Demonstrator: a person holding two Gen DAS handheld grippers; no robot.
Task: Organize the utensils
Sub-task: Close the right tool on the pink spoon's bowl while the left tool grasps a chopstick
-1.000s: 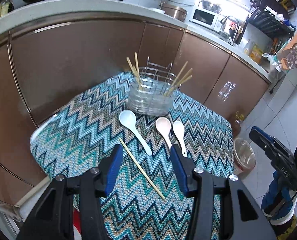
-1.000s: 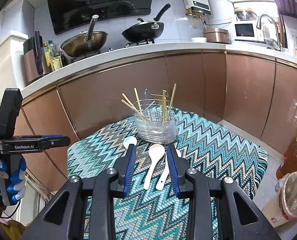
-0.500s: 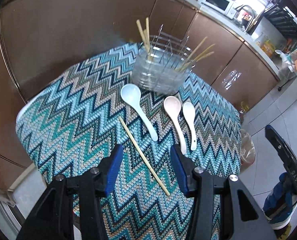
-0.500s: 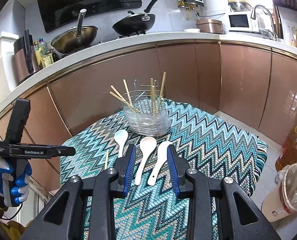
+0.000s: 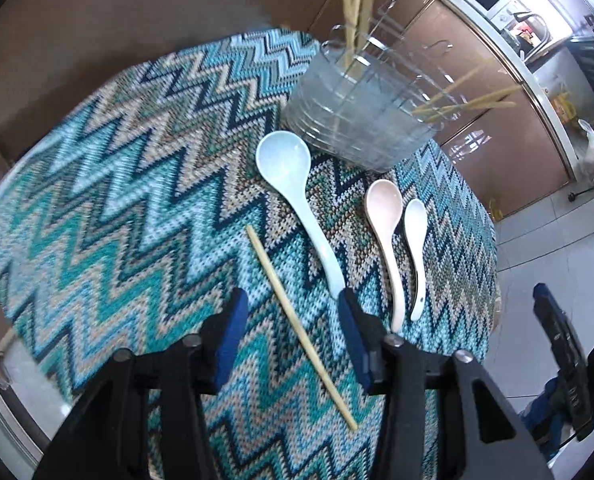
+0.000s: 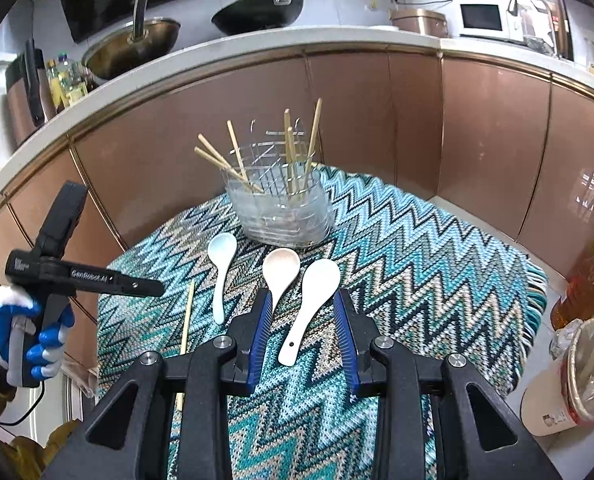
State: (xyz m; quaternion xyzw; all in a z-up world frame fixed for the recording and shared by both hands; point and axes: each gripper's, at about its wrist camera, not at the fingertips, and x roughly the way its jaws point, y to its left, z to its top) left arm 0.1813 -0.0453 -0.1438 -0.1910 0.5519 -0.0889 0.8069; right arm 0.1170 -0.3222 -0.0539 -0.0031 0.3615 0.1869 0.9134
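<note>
A bamboo chopstick lies slantwise on the zigzag tablecloth. My left gripper hangs over it with the stick between its closing jaws; the pads do not touch it. Beyond lie a pale blue spoon, a pink spoon and a white spoon. A clear utensil holder with several chopsticks stands behind them. My right gripper is open above the white spoon, whose handle runs between its fingers untouched. The left gripper shows from the side above the chopstick.
Brown cabinet doors rise close behind the table. At the right, on the floor, stand an oil bottle and a bin lined with a bag. A gloved hand holds the left gripper's grip.
My left gripper has dropped and tilted down toward the chopstick, and its jaws have narrowed a little. My right gripper has come lower and closer over the white spoon.
</note>
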